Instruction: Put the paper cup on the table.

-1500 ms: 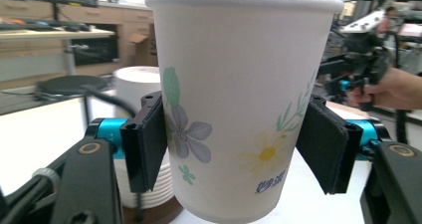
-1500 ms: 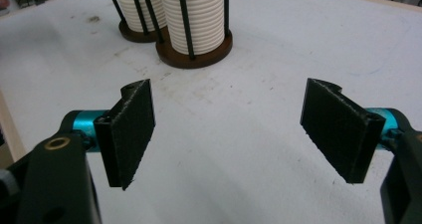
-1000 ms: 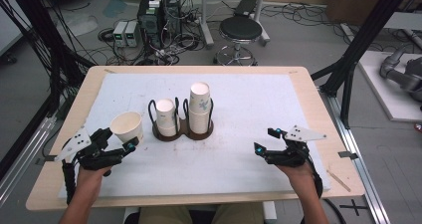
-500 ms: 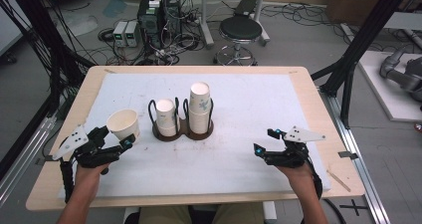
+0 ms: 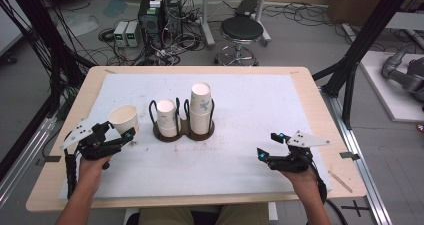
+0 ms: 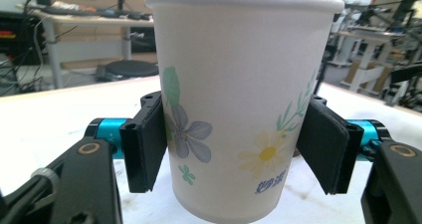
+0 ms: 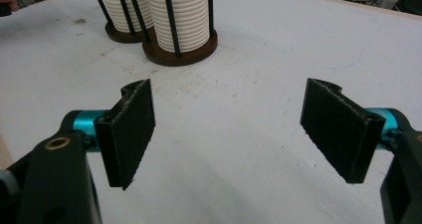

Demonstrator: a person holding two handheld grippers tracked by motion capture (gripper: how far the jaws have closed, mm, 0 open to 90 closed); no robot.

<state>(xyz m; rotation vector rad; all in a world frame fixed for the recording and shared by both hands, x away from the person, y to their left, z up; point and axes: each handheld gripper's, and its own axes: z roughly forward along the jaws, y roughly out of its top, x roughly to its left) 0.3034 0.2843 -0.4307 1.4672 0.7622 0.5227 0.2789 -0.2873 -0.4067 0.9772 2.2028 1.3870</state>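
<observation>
Cup (image 6: pixel 239 109) sitting upright between the left gripper's (image 5: pixel 117 140) jaws, pads touching both sides, at the table's (image 5: pixel 300 85) left, beside the 2-stack rack (image 5: pixel 182 130). Judgement: squeezing lightly avoids crushing the paper wall. Right gripper (image 7: pixel 229 129) hovering with jaws apart, empty.

Paper cup (image 6: pixel 239 109) base cut off

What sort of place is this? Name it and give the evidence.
Probably a robotics or data-collection lab: a table framed by black rig struts, electronics boxes and tangled cables on the floor, and part of a robot arm nearby.
</observation>
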